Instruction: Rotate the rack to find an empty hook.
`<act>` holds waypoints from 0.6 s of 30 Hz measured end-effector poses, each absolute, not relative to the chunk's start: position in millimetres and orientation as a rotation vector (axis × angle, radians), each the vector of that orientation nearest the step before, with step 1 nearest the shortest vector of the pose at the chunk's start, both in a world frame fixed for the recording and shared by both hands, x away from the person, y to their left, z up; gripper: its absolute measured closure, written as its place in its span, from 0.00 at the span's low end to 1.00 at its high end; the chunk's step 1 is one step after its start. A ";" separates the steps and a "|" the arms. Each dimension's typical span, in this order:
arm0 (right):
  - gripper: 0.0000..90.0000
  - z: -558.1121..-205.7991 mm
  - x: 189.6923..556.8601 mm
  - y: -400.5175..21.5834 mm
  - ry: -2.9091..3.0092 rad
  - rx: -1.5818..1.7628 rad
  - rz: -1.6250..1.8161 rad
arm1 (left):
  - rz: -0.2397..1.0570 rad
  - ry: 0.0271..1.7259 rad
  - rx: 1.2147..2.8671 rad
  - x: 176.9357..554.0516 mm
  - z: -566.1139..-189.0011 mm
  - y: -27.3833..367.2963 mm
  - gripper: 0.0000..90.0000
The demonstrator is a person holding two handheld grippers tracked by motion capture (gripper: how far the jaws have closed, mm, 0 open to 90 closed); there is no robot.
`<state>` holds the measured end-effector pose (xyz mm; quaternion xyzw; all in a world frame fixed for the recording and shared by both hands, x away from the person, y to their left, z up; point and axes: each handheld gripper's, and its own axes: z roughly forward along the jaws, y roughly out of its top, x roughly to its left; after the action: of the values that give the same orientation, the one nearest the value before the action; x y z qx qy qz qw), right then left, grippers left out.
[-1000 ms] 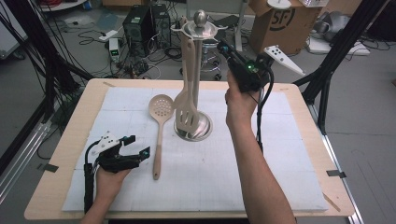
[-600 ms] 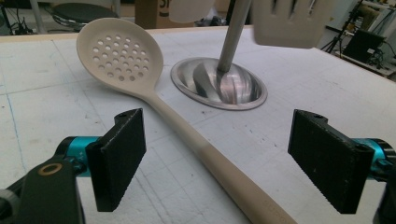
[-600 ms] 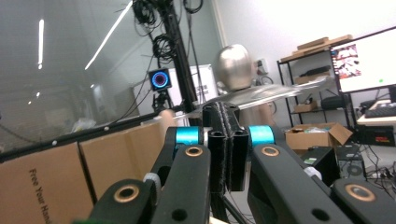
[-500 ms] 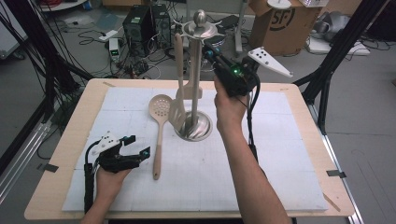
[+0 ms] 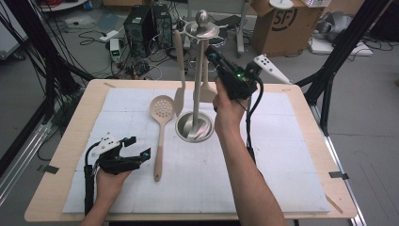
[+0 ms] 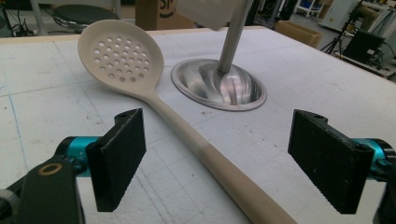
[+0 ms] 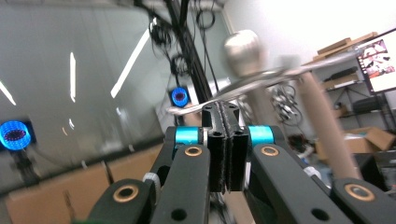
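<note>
A: What is being handled, and where is it?

B: A cream slotted spoon (image 5: 161, 123) lies flat on the white mat of the counter (image 5: 301, 197). Its perforated bowl sits at 9 o'clock from the steel base of a utensil stand (image 5: 195, 126), just beside it, and its long handle runs toward the person.

A: How would it handle?

B: It looks like light, stiff plastic or silicone, smooth and a little slippery, not fragile. The round handle could roll, so I would grip it across the middle of the handle, near its balance point.

A: And the claws?

B: The left claw (image 6: 224, 158) rests low on the counter at 7 o'clock from the stand, jaws wide apart and empty, with the spoon handle running between them untouched. The right claw (image 5: 212, 52) is raised at 1 o'clock beside the stand's top ring, pads pressed together. Whether it pinches anything, I cannot tell. 2 cream utensils (image 5: 179, 70) hang from the ring.
</note>
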<state>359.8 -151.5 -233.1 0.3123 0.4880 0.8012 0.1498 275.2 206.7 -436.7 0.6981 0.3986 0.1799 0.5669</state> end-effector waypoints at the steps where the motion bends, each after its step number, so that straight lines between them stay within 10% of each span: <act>1: 1.00 -237.4 363.8 -156.2 1.377 0.911 2.350 | 0.424 0.937 1.641 275.2 -436.7 206.6 0.22; 18: 1.00 -246.2 386.3 -178.8 1.214 0.937 2.424 | 0.430 0.940 1.644 275.5 -436.7 207.9 0.22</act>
<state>386.3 -178.8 -246.2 0.3237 0.4194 0.8371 0.1363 275.5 207.9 -436.7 0.6986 0.3996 0.1828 0.5646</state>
